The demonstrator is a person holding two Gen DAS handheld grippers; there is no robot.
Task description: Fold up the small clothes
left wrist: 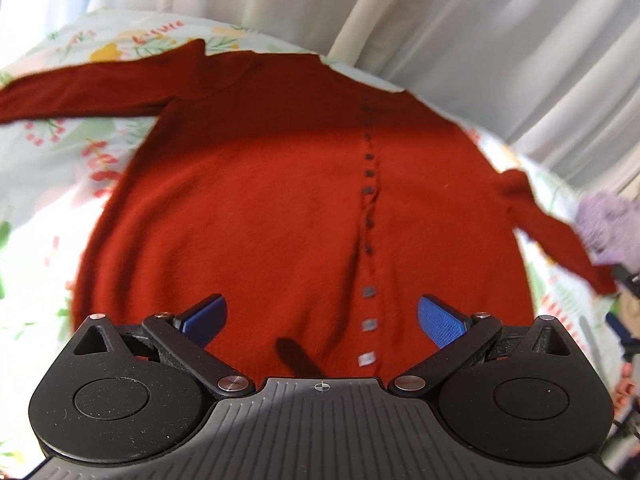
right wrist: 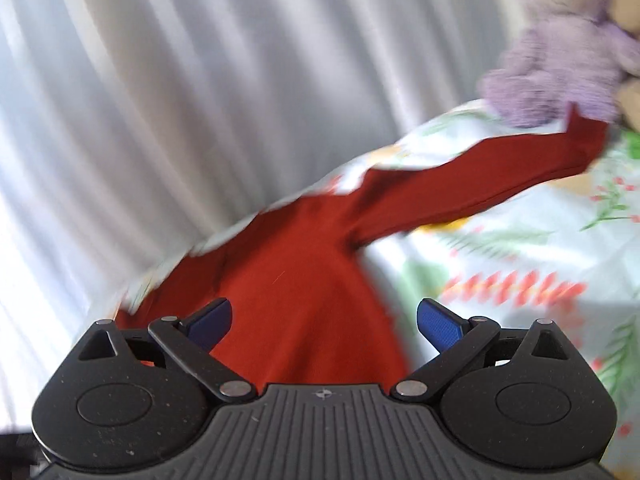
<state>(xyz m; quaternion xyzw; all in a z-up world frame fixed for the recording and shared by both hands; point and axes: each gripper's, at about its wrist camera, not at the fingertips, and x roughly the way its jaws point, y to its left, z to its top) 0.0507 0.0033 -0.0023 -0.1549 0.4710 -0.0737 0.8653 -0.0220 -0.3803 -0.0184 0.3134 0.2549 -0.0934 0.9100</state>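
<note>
The red cardigan [left wrist: 256, 200] lies spread flat across the flowered bed [left wrist: 44, 184], with open sheet to its left and, in the right wrist view, wide bare sheet below its outstretched sleeve [right wrist: 480, 184]. A purple plush toy [right wrist: 560, 52] sits right at that sleeve's cuff, crowding the far corner. The white curtain [right wrist: 160, 100] hangs close along the bed's far edge, walling off the space beyond.

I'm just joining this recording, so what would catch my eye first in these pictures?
A red cardigan lies spread flat on a floral bedsheet, button row up the front and both sleeves stretched outward. A purple plush toy sits by the tip of one sleeve. Both grippers, left and right, hover open above it.
</note>
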